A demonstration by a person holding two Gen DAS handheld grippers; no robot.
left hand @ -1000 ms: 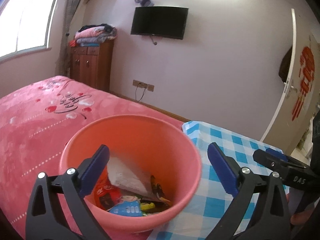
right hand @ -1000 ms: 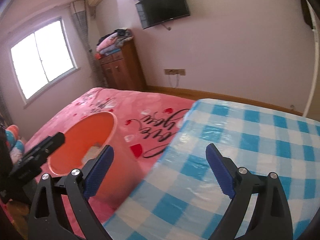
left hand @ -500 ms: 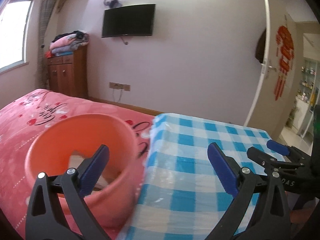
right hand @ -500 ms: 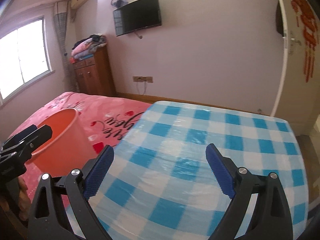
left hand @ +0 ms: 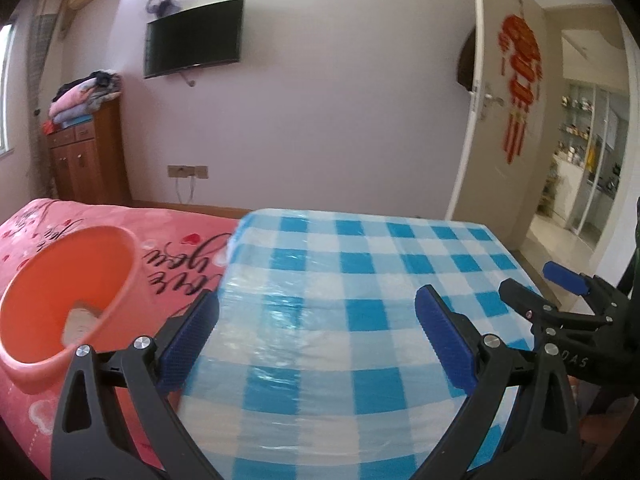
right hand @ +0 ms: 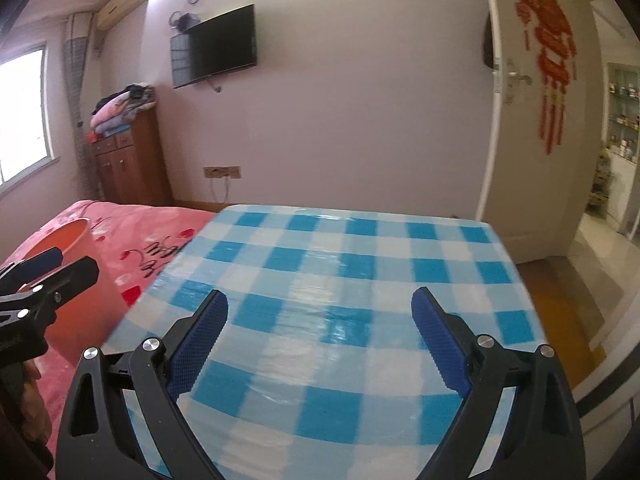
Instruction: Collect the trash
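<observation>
Left gripper [left hand: 316, 320]: released, jaws spread wide, nothing between the blue pads [left hand: 444, 340]. It occupies the bottom of the left wrist view, above the near part of the table [left hand: 360, 264], which carries a blue-and-white checked cover.

Right gripper [right hand: 320, 320]: released likewise, jaws wide, empty, at the bottom of the right wrist view over the same table. It also appears at the right edge of the left wrist view.

Bucket [left hand: 68, 292] (orange, the trash receptacle): lower left of the left wrist view, standing on the pink bed [left hand: 180, 240] just beside the table's left edge. A pale wrapper [left hand: 80, 320] lies inside; other contents cannot be told. In the right wrist view the bucket sits at the left edge, partly behind the left gripper.

TV [left hand: 194, 38]: upper left, on the wall.
</observation>
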